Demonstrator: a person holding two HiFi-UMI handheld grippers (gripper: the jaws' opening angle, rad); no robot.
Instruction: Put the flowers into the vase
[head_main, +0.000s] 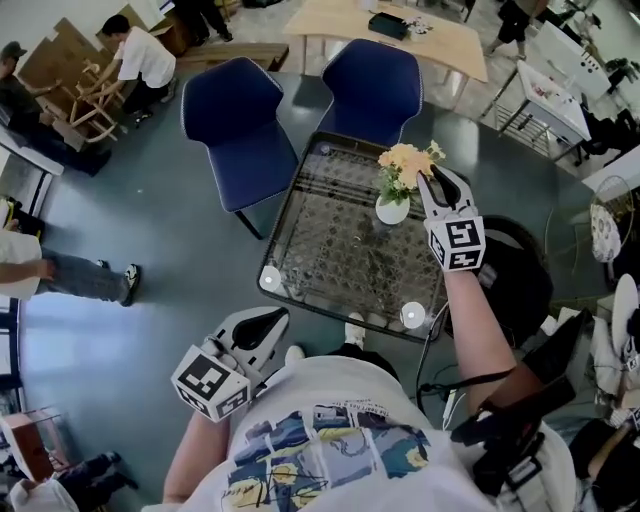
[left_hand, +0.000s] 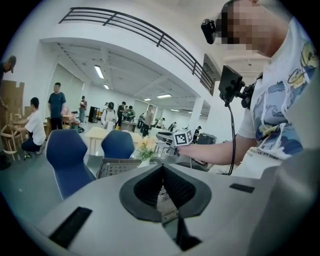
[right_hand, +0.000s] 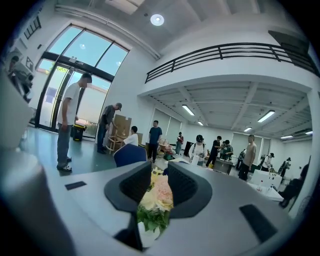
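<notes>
Glass over wire mesh: one small square surface (head_main: 330, 245), person standing at its near edge.

Task items:
- One white vase (head_main: 392, 211), upright, on the right half of the surface toward the far side.
- One bunch of flowers (head_main: 405, 160), peach and cream heads over green leaves. The stems go down into the vase mouth, so the flowers look to be already seated.

Right hand-held gripper (head_main: 434, 180):
- It reaches in from the near right, tips just beside the blossoms at head height.
- In the right gripper view its jaws stand a little apart. The flowers (right_hand: 156, 197) fill the gap and the vase (right_hand: 148, 234) shows below.
- The bunch spreads wider than the gap underneath, so it seems to sit beyond the pads, not pinched by them.
- I judge the jaws loose and not gripping. Whether they brush the petals I cannot tell.
- It probably sits this close so the bunch can be steadied or let go without tipping the vase.

Left hand-held gripper (head_main: 270, 322):
- It is drawn back near the person's waist on the near left, off the surface and well apart from the vase.
- In the left gripper view its pads meet at the tip with nothing between them. It looks parked out of the way, since one gripper is enough here.

Count: two hand-held grippers, one vase, one bunch. There are two blue chairs on the far side, one at the left (head_main: 235, 120) and one at the right (head_main: 370, 88). Both are unoccupied.
</notes>
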